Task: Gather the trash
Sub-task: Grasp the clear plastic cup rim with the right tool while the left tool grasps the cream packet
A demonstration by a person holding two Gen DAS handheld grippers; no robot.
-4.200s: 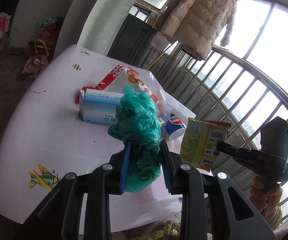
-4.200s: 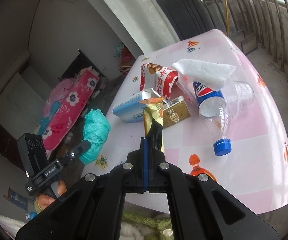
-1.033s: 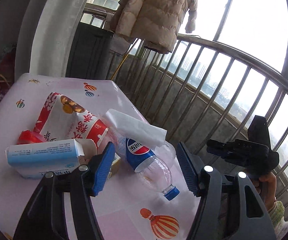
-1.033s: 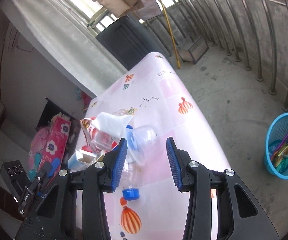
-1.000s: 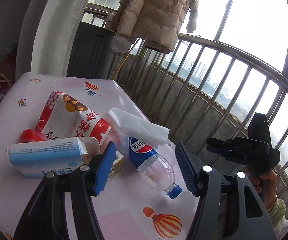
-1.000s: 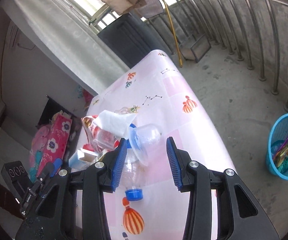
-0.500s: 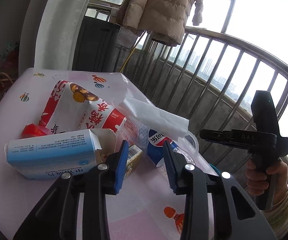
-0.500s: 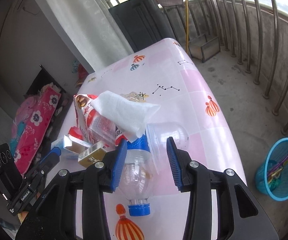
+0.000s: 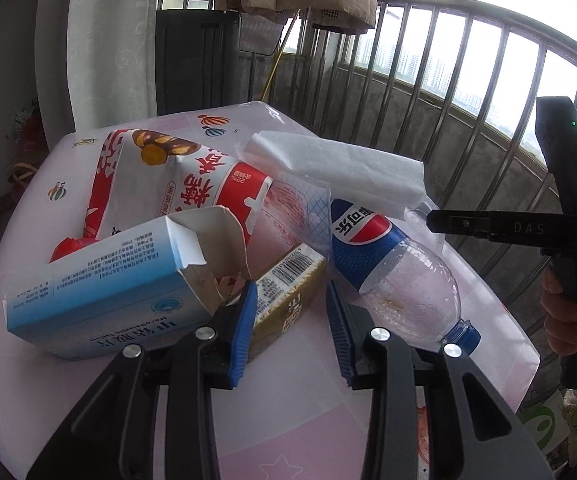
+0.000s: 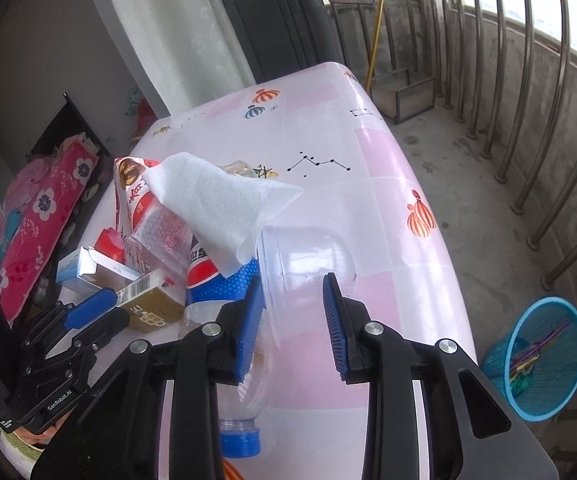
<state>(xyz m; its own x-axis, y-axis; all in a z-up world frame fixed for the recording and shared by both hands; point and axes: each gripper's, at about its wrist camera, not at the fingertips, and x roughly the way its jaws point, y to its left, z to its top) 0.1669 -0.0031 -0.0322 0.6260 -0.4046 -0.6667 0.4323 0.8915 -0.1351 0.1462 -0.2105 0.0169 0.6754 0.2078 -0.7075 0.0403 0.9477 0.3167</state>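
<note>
Only rightward, blue bin (image 10: 536,356) beside table (image 10: 400,184)

Daylit balcony, metal railing (image 9: 468,60), concrete floor (image 10: 468,152), white curtain (image 9: 108,40)

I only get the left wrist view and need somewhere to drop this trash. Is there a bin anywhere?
Observer: Yes, a blue bin stands on the floor, off the table's edge.
Operator: Good. What are the right tongs going for?
Observer: The right tongs are closing round a clear cup that lies on its side between them; no squeeze shows yet.
</note>
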